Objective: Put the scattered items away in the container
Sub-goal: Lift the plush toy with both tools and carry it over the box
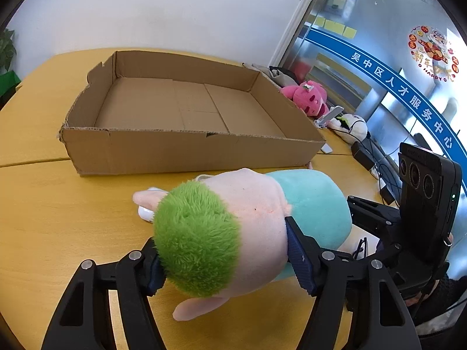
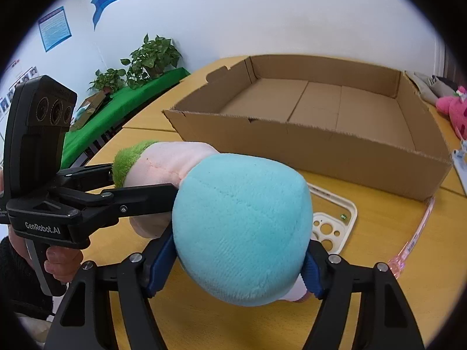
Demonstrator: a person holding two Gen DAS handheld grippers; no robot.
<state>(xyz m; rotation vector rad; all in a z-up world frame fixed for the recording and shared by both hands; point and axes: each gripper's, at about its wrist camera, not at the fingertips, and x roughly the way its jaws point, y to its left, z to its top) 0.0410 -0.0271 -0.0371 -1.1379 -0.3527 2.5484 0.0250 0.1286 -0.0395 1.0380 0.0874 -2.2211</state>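
A plush doll (image 1: 251,213) with green hair, pink skin and a teal body lies in front of the open cardboard box (image 1: 186,151). My left gripper (image 1: 224,259) is shut on the doll's head end. My right gripper (image 2: 236,265) is shut on the doll's teal body (image 2: 242,227). The box (image 2: 321,151) is empty and stands just beyond the doll. A white object (image 1: 145,213) lies on the table partly under the doll. A cream phone case (image 2: 335,221) and a pink strip (image 2: 414,233) lie on the table to the right.
A pink plush (image 1: 309,97), a white plush (image 1: 351,127) and cables lie right of the box. The other gripper's body shows in each view, in the left wrist view (image 1: 420,204) and the right wrist view (image 2: 41,151). Potted plants (image 2: 146,58) stand beyond the yellow table (image 1: 43,204).
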